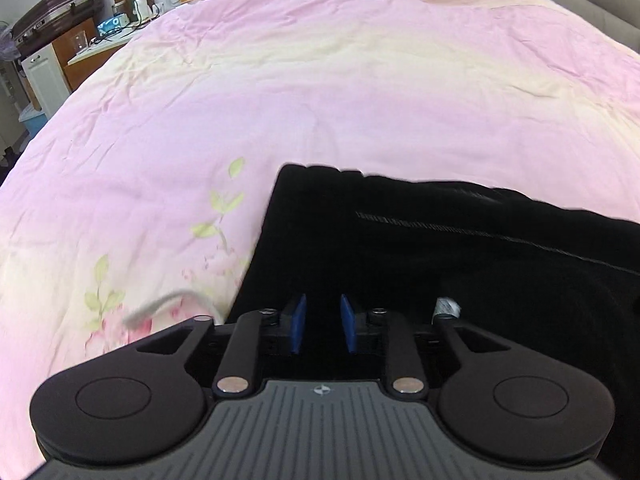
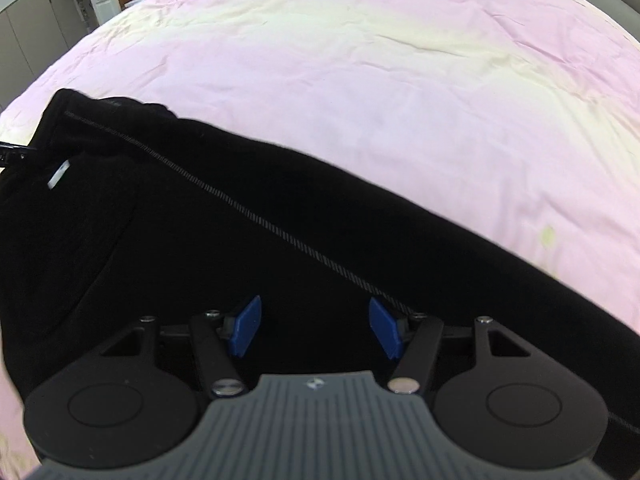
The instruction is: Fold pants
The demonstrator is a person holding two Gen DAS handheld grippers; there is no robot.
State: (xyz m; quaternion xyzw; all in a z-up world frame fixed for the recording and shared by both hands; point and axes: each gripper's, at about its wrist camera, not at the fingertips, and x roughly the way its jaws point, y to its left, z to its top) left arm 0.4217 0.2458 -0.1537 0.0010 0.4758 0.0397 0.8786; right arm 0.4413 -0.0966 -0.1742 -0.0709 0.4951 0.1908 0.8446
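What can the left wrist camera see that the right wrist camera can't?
Only the left wrist view shows the flower print on the quilt, a brown suitcase and a white cord beside the left gripper.

Only the right wrist view shows the right gripper, its fingers wide apart.

Both show the black pants with their striped seam, on the pink quilt.

left gripper (image 1: 323, 322) | pointing forward and down, jaws standing a narrow gap apart, blue pads (image 1: 298, 322) facing each other, gripping nothing || right gripper (image 2: 316, 328) | pointing forward and down, jaws spreading wide, blue pads (image 2: 246, 330) angling outward, gripping nothing
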